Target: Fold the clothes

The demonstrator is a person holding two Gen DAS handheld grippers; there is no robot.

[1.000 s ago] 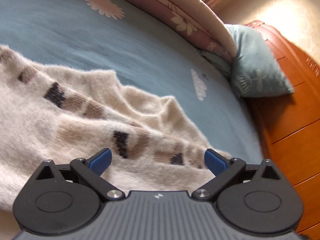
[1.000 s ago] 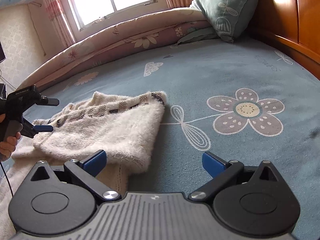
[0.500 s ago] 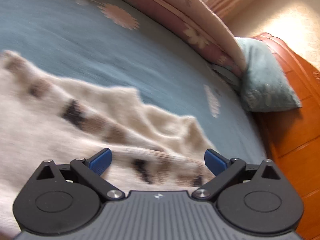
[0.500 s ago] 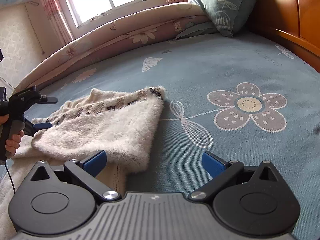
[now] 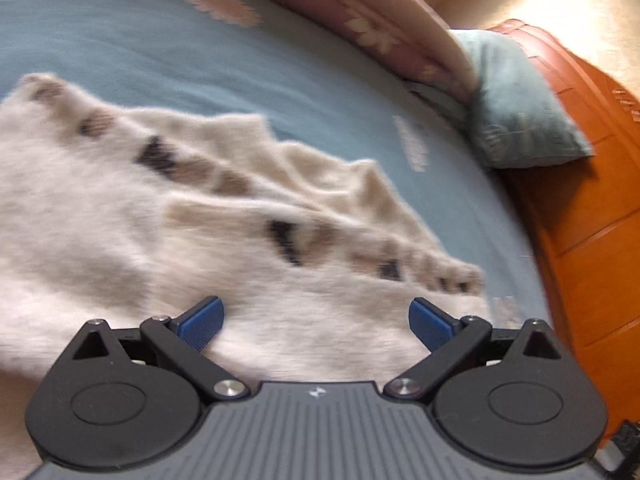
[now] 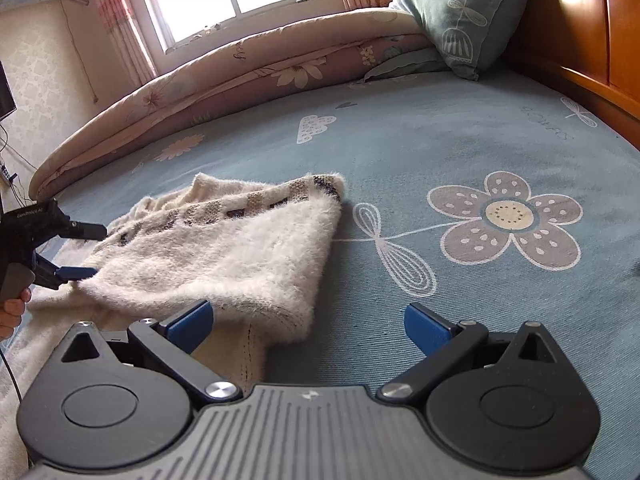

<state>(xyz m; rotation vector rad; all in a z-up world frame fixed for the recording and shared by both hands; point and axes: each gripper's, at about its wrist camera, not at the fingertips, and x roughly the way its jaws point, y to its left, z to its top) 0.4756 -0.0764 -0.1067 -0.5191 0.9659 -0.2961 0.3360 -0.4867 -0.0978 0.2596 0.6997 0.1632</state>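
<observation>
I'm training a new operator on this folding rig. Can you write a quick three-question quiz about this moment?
1. True or false: the right gripper is clamped on the fuzzy sweater.
2. What stands against the wooden headboard? A) pillow B) laundry basket C) lamp
3. Fill in: the sweater lies on a blue bedsheet printed with ____.

Key:
1. False; both its fingers are spread, holding nothing.
2. A, the pillow.
3. Flowers.
</observation>
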